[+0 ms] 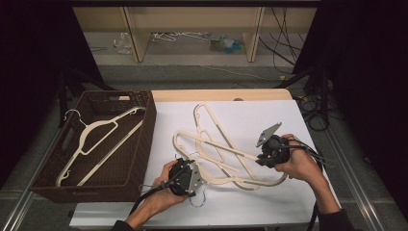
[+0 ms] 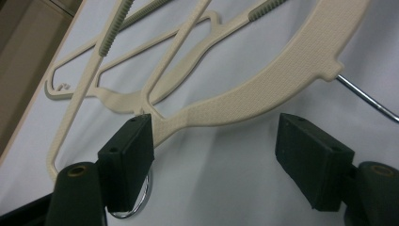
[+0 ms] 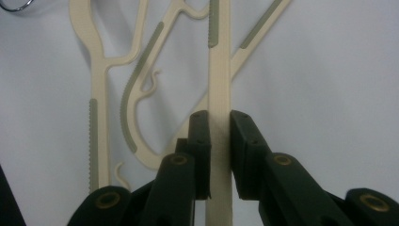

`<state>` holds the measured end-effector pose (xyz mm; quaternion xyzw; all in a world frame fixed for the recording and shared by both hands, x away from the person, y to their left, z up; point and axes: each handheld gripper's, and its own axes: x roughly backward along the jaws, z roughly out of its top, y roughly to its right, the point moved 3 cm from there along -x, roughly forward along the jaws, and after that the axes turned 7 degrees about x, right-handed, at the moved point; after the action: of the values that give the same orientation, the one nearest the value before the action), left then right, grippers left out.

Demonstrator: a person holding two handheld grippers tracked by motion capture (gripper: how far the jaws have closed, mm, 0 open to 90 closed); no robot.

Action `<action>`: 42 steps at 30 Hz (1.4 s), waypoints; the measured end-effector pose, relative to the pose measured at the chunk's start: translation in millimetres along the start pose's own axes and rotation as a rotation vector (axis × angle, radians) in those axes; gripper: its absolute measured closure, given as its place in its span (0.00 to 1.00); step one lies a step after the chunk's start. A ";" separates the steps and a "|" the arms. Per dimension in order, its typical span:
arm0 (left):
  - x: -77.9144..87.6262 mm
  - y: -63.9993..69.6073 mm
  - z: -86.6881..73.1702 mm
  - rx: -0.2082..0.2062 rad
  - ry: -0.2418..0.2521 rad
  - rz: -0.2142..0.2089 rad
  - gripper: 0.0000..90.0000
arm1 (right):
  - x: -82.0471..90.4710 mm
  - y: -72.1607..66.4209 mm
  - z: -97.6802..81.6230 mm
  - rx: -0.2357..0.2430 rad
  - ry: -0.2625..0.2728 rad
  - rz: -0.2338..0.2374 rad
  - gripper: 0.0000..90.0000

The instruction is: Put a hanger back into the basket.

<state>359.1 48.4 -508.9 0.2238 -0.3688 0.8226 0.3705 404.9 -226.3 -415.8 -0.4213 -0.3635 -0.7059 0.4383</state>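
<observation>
right gripper (image 3: 219,141) clamps hanger (image 3: 219,84) bar, running straight away from it.

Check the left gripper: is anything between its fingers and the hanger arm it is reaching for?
Nothing visible is. The left gripper is open, with bare white table cover between its fingers, and the near hanger's arm lies just ahead. One finger overlaps that arm's thin end and a metal hook. The right gripper clamps another hanger bar.
</observation>
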 end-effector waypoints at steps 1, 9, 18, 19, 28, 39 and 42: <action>-0.4 0.0 1.3 -0.003 0.002 0.010 0.31 | 0.4 -0.8 0.1 -0.001 0.001 0.011 0.89; -4.6 -2.2 8.0 -0.055 0.046 -0.017 0.33 | 1.8 3.2 -4.9 -0.008 0.008 0.021 0.89; 7.9 -2.2 12.1 -0.135 0.146 -0.162 0.59 | -19.2 11.4 -22.2 -0.042 0.015 0.109 0.89; 10.9 -1.7 14.1 -0.168 0.157 -0.175 0.63 | -23.4 12.5 -25.6 -0.045 0.020 0.132 0.89; 27.4 -2.0 24.4 -0.298 0.226 -0.212 0.78 | -30.7 12.4 -32.6 -0.037 0.019 0.181 0.89; 41.3 -3.2 34.6 -0.426 0.291 -0.167 0.91 | -42.6 11.7 -38.7 -0.082 0.019 0.228 0.82; 42.6 -4.2 36.2 -0.408 0.291 -0.172 0.92 | -36.3 15.2 -39.0 -0.110 0.052 0.202 0.74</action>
<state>339.1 41.2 -457.0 0.0543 -0.4495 0.7203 0.5256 417.6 -254.7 -461.6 -0.4606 -0.2686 -0.6877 0.4927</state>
